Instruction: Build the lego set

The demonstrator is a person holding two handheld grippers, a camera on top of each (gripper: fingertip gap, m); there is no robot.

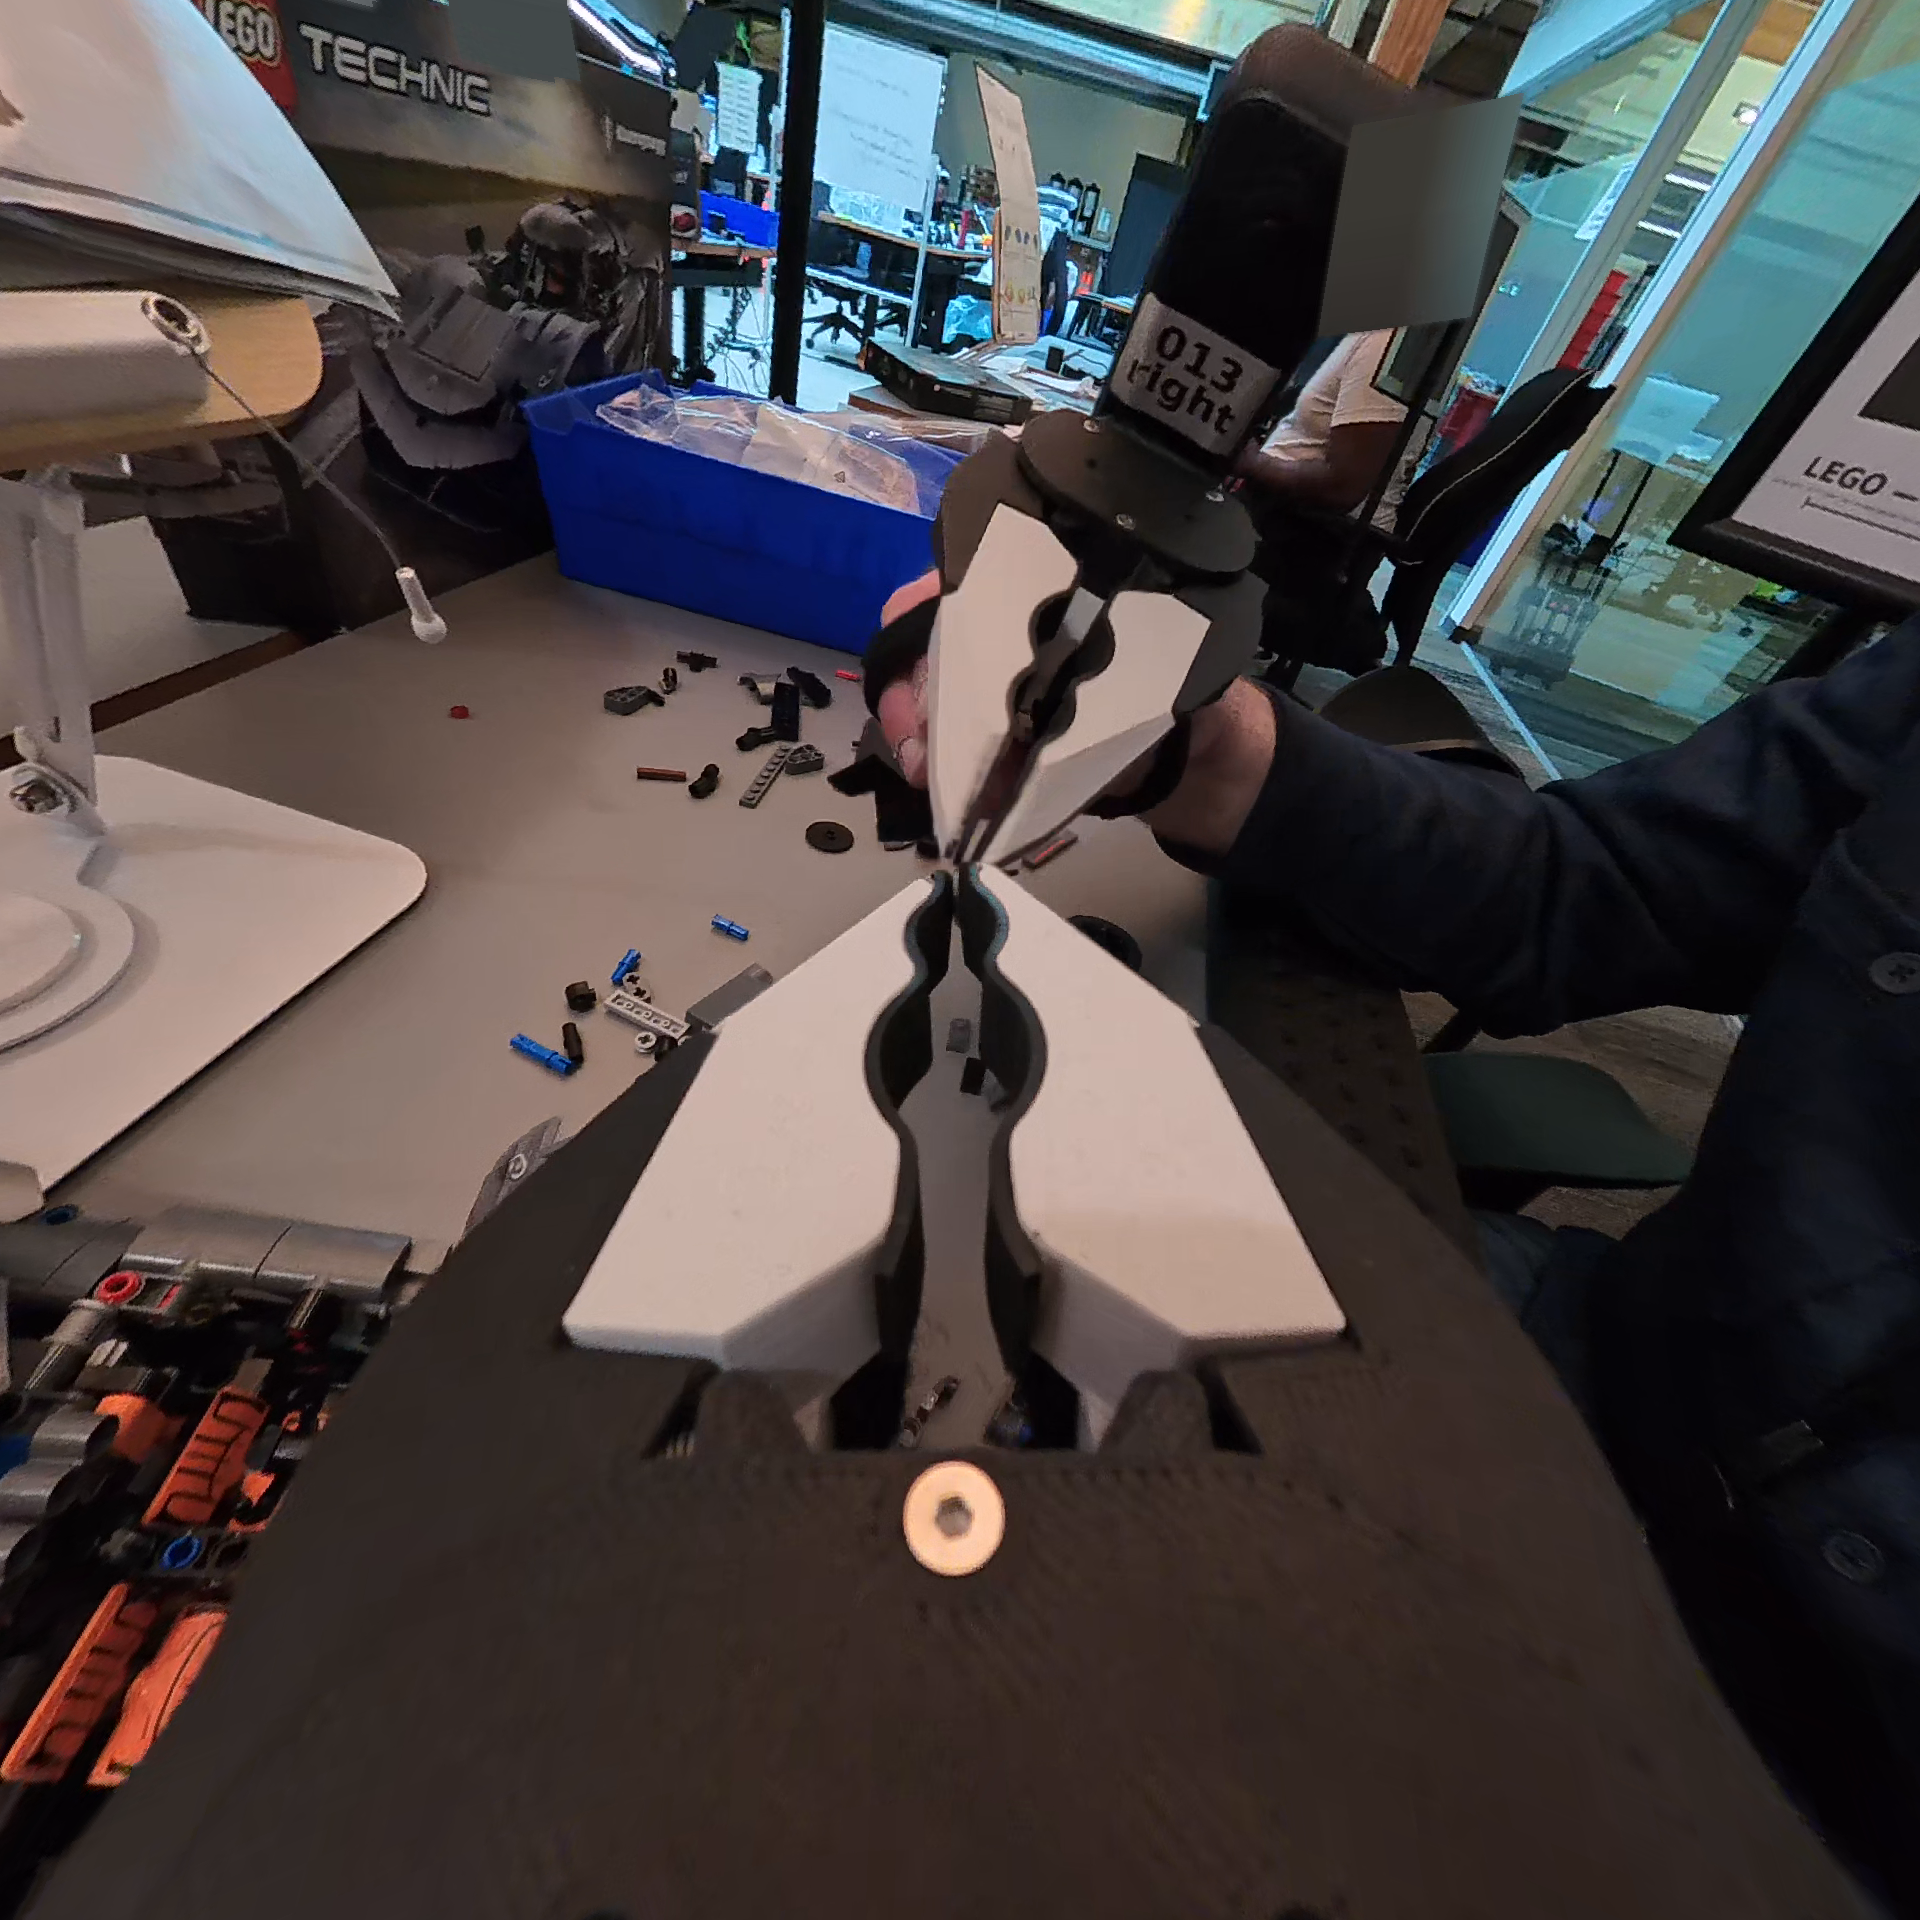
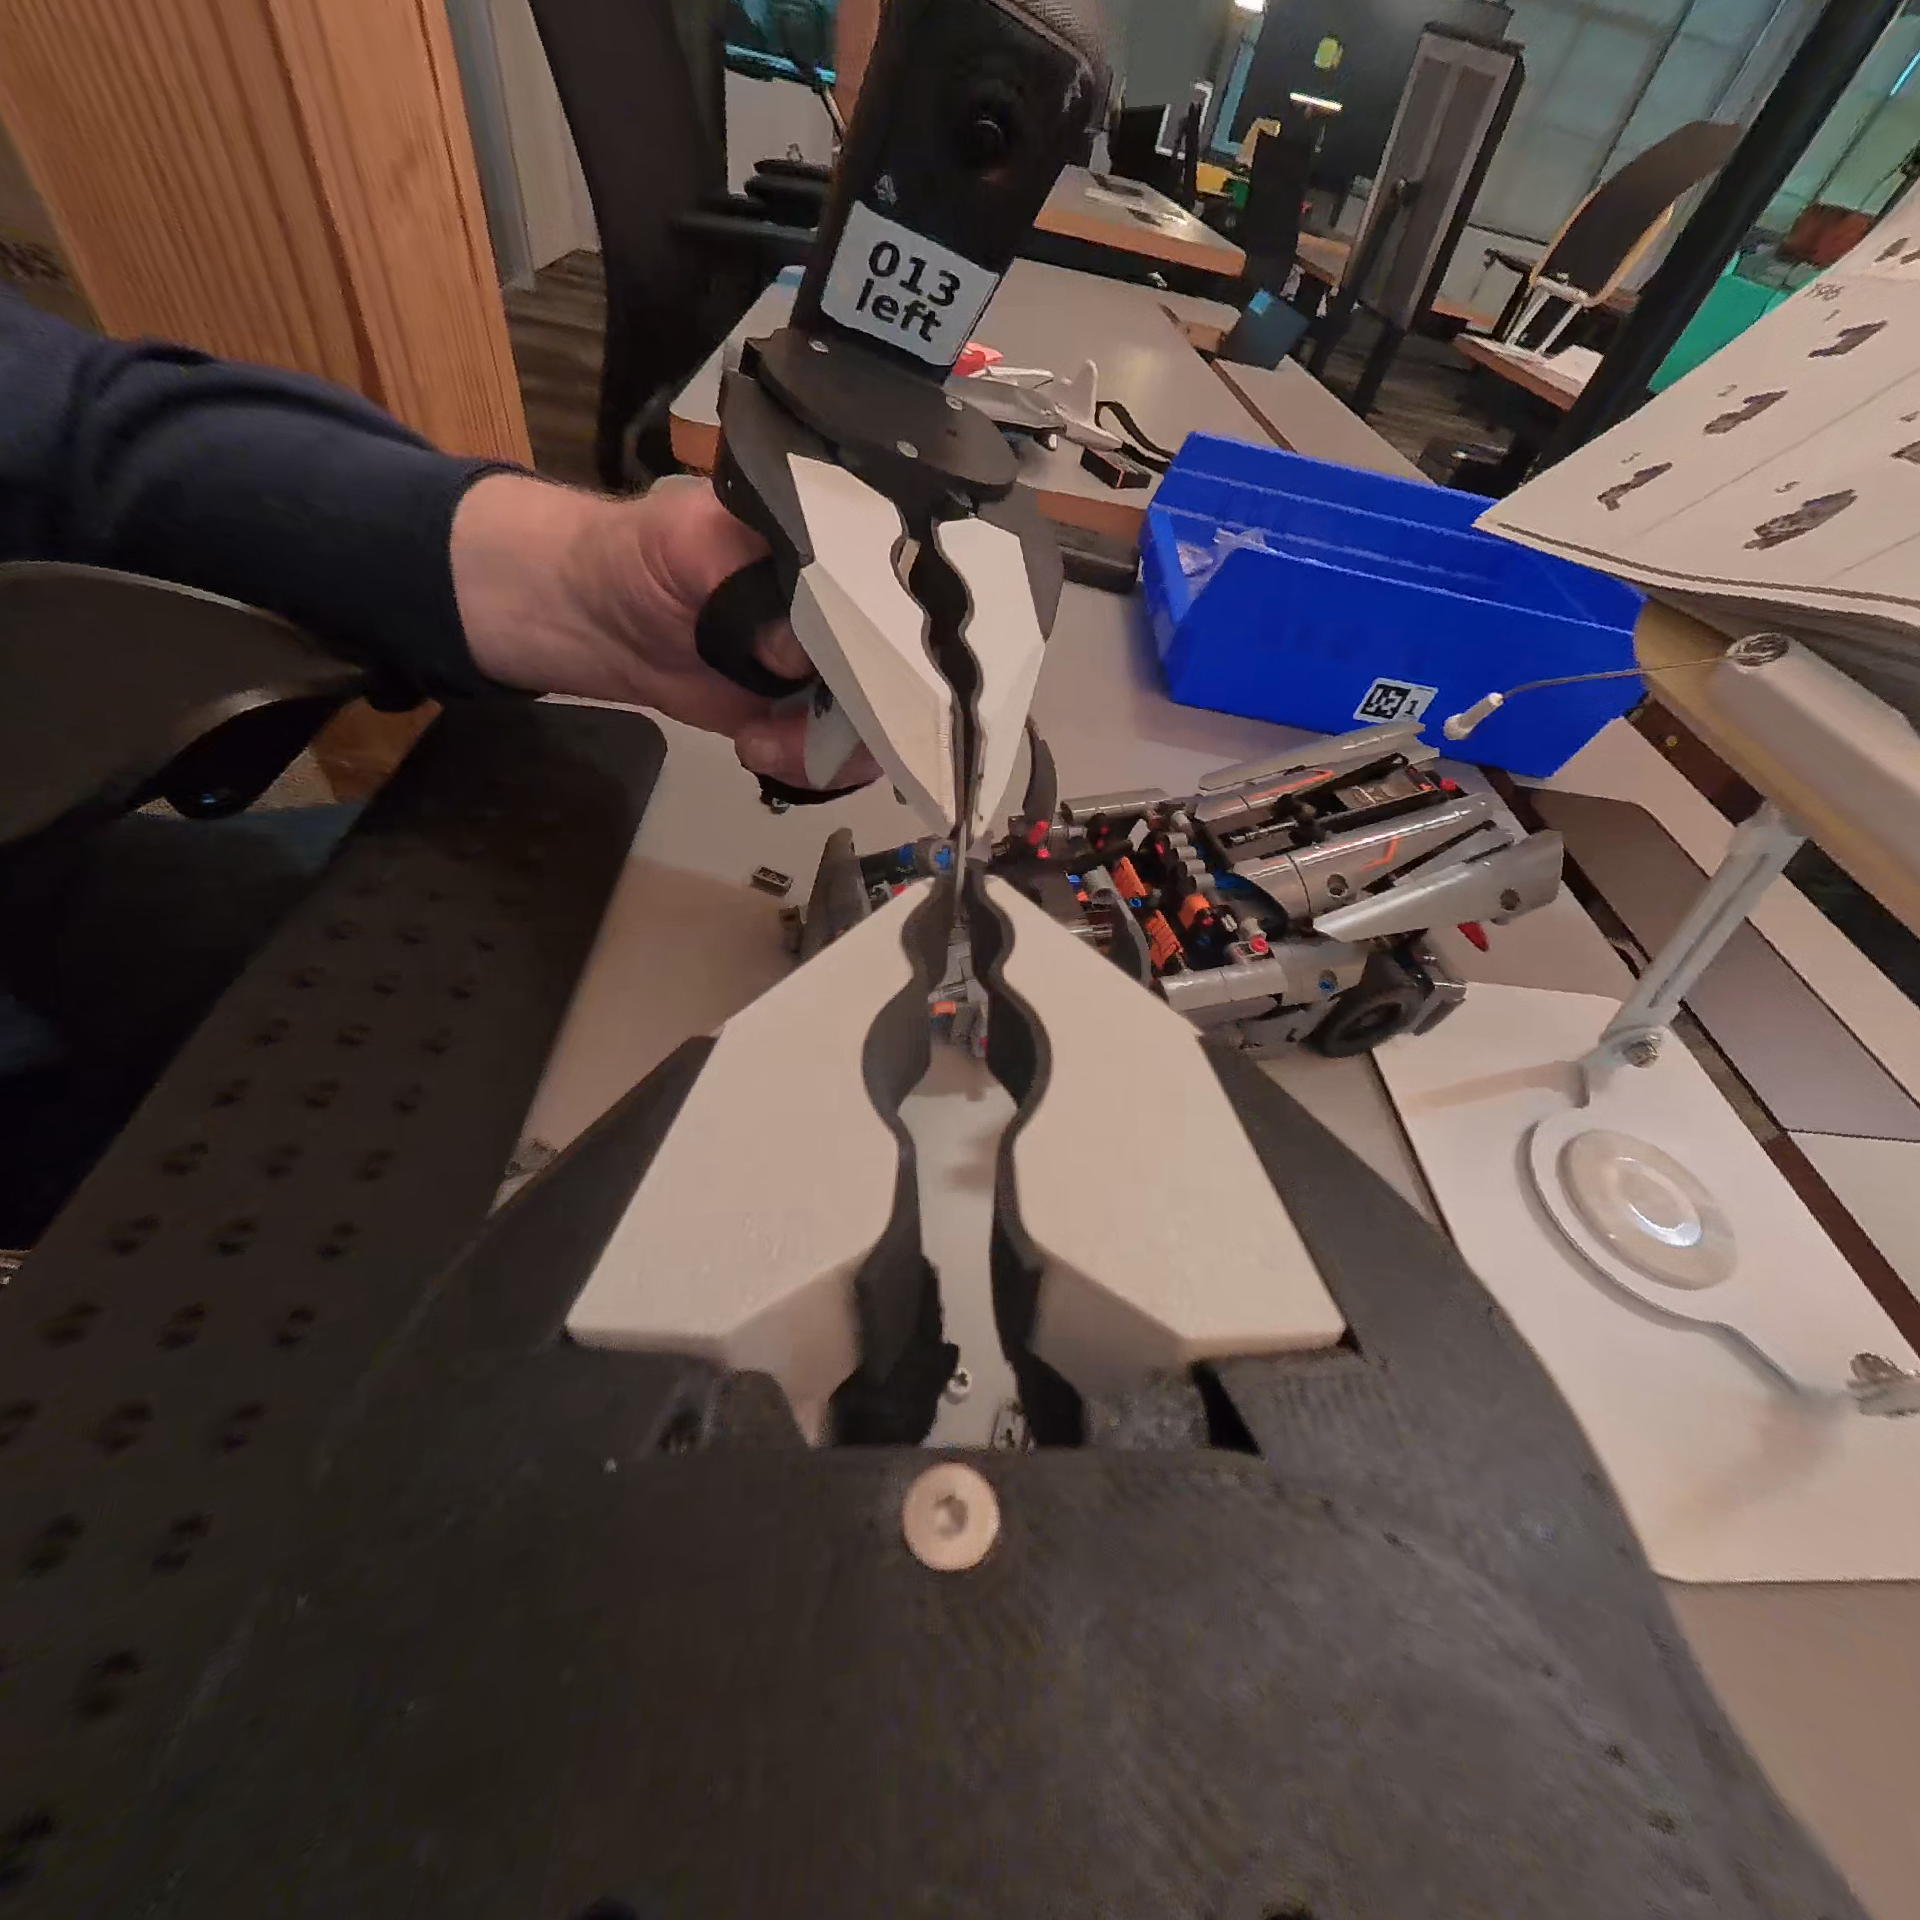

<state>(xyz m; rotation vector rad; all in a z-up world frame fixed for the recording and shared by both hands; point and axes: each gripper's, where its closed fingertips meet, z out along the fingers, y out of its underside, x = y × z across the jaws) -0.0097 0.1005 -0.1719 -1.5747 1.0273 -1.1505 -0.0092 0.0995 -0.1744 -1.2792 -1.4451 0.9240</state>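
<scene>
**Item: part-built lego model** (image 2: 1299, 883)
- Loc: on grey surface (image 1: 499, 831). R wrist view: just behind the meeting tips, running off to 3 o'clock. L wrist view: 8 o'clock corner only, cropped.
- Axis: long axis approx 9-to-3 in R wrist view, lying flat, wheels down. Tapered silver-grey panels point to 3 o'clock, toward white stand base (image 2: 1558, 1403). Front or rear: cannot tell.
- Cond: grey shell w/ orange and blue internals exposed, so not finished.

**Item: left hand-held gripper** (image 1: 961, 883)
- Tips pressed together, raised off surface, meeting the other tool tip to tip.
- Anything pinched: too small to tell.

**Item: right hand-held gripper** (image 2: 961, 894)
- Tips likewise pressed together, nose to nose w/ left.
- Thin dark sliver visible betw. its fingers in L wrist view. Part or finger edge: cannot tell.

**Item: loose parts** (image 1: 748, 738)
- Scattered at 11 o'clock of the tips in L wrist view. Second cluster w/ blue pins (image 1: 623, 997) at 9 o'clock.

**Other:** blue bin (image 2: 1351, 623) w/ plastic bags, 1 o'clock in R wrist view. Instruction booklet (image 2: 1766, 468) on the stand, 2 o'clock.

**Step (est.):** mid-air handover or joining of a small piece betw. the two tools, ahead of fitting to model.

**Next (est.):** needs steady alignment of tips. One tool to release only once the other has firm hold, then carry down toward model. Drop risk high w/ a piece this small.
</scene>
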